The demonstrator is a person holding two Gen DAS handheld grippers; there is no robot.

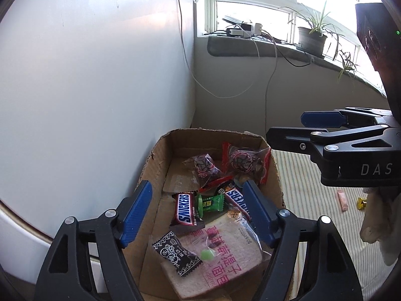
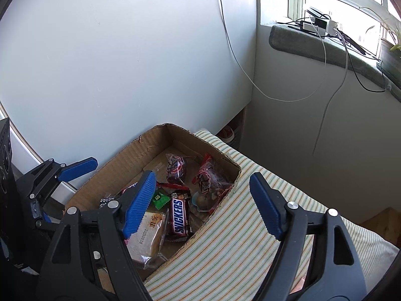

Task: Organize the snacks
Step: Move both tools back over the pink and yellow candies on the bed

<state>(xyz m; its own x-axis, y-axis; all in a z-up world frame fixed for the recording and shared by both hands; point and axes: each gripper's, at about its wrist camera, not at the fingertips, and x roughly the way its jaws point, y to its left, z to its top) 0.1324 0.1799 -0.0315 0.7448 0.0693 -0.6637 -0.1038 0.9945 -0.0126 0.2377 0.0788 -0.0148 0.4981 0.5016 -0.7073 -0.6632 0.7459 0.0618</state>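
Hovering over the cardboard box (image 1: pixel 160 160), the left gripper (image 1: pixel 198 215) has its jaws spread wide, nothing held; Snickers bars (image 1: pixel 184 209) and a packaged bread slice (image 1: pixel 220 258) lie directly beneath. The right gripper (image 2: pixel 203 205) gapes empty too, straddling the box's edge above the striped cloth (image 2: pixel 225 250).

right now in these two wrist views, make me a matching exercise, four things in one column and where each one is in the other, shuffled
Things:
1. green candy
2. bread slice pack
3. pink wrapper
4. potted plant

Places:
a. on the striped cloth, outside the box
b. on the windowsill
c. in the cardboard box, between two Snickers bars
d. at the box's near end, under a black packet

Pairs: 1-c, 2-d, 3-a, 4-b
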